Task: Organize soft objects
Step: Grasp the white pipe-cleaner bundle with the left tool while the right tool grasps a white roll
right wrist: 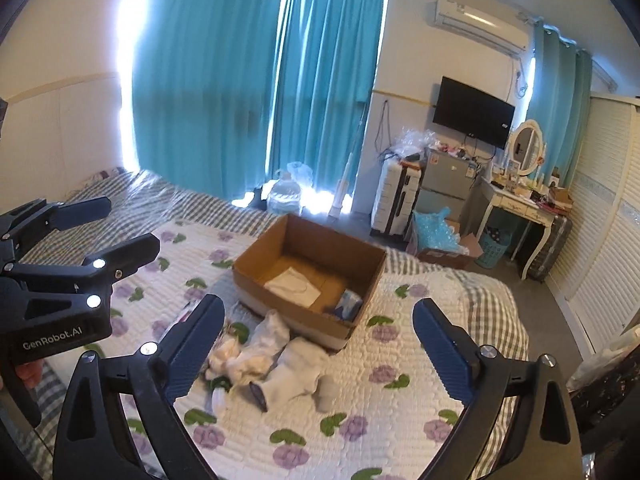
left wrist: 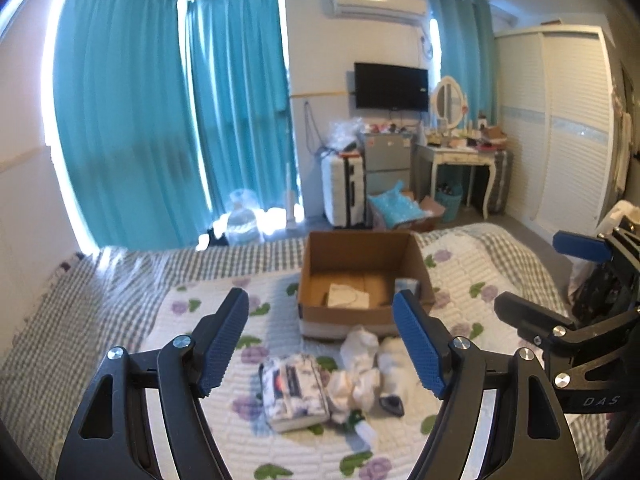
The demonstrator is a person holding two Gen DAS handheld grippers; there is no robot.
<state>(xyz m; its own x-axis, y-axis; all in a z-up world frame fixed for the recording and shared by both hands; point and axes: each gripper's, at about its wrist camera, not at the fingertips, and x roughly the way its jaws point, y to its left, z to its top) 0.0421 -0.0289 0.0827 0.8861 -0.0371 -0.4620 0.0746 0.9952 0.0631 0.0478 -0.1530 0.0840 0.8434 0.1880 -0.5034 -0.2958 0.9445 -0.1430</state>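
Both the left claw (left wrist: 320,344) and the right claw (right wrist: 318,346) are held wide open and empty above the bed (right wrist: 360,432). The white socks (right wrist: 276,354) lie tangled just before the cardboard box (right wrist: 306,270); several could be snagged together and dropped short.

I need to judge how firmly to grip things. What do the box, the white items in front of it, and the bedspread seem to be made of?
Box: matte brown corrugated cardboard, judging by its stiff raw-edged walls.
White items: probably knitted cotton socks, limp and crumpled.
Bedspread: quilted fabric, with stitched ridges and a printed flower pattern.
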